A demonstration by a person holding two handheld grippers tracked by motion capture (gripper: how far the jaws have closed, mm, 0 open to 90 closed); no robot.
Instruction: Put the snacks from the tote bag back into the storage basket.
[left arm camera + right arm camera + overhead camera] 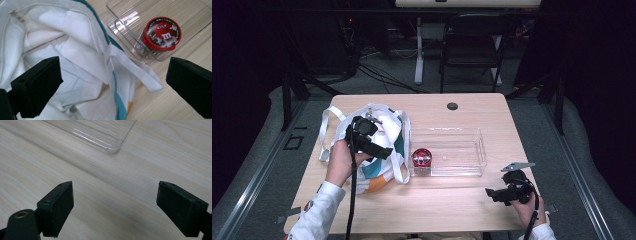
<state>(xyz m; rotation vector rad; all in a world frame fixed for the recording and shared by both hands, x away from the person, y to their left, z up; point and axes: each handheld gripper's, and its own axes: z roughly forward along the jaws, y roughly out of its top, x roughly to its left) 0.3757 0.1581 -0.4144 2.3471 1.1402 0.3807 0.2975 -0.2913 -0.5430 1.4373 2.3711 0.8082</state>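
Left side of the wooden table (pixel 462 200): a white cloth bag (pixel 379 150) with teal and orange patches lies slumped, its long white straps (pixel 326 131) spread out to the left and near side. The bag's mouth gapes in the left gripper view; inside shows nothing but folds of white lining (pixel 72 50).

The left gripper (pixel 371 145) hangs over the bag, held from below by a hand (pixel 341 161) in a white sleeve. Its jaws stand wide apart with nothing between them, one over the lining, the other out over bare table.

Just right of the bag: a clear plastic tray (pixel 474 155), long side running left to right. A small round red tin (pixel 422 158) with a cartoon candy face on its lid (pixel 162 33) sits in the tray's left end, against the wall. Rest of the tray holds nothing.

Far right, near edge: the right gripper (pixel 499 192) sits low over bare wood, well apart from the tray, jaws wide apart, gripping nothing. The tray's corner (pixel 112 149) lies beyond them.
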